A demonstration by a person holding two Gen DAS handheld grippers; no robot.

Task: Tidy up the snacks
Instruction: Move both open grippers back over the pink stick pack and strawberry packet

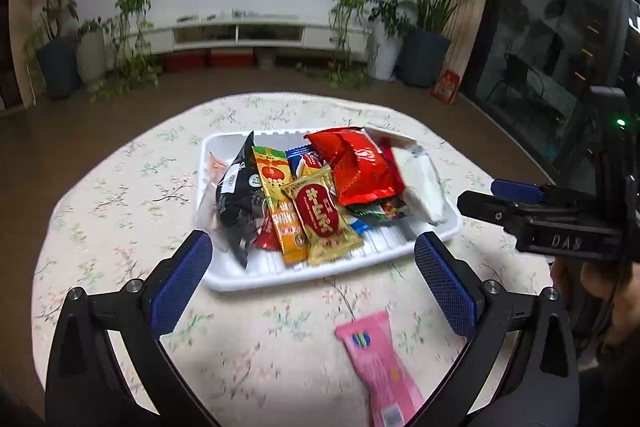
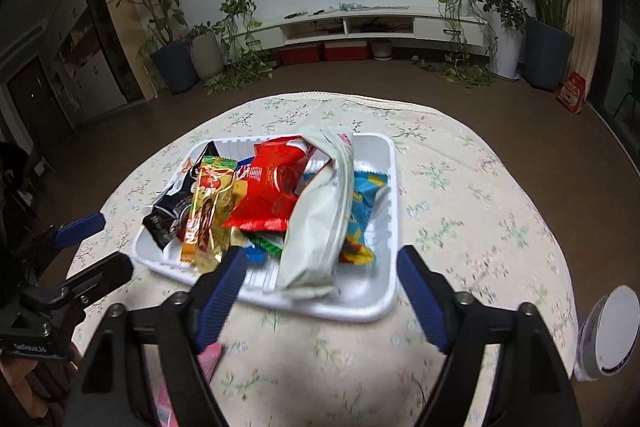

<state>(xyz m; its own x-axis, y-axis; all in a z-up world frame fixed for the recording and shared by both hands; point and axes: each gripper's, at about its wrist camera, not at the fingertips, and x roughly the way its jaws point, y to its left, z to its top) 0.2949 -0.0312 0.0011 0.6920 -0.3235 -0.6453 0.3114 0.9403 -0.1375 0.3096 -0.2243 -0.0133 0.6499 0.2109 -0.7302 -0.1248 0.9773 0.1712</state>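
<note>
A white tray (image 1: 304, 277) sits mid-table and holds several snack packets: a red bag (image 1: 356, 163), a black packet (image 1: 236, 195), a gold-and-red bar (image 1: 320, 215) and a white pouch (image 1: 420, 183). A pink snack bar (image 1: 380, 359) lies on the cloth in front of the tray, outside it. My left gripper (image 1: 312, 267) is open and empty, above the tray's near edge. My right gripper (image 2: 320, 271) is open and empty over the tray's (image 2: 360, 303) near side, by the white pouch (image 2: 320, 219). The pink bar (image 2: 208, 359) shows beside its left finger.
The round table has a floral cloth (image 1: 120, 227) with floor all around. A white round container (image 2: 608, 331) stands at the table's right edge. The right gripper shows at the right of the left wrist view (image 1: 520, 203). Potted plants and a TV cabinet stand far behind.
</note>
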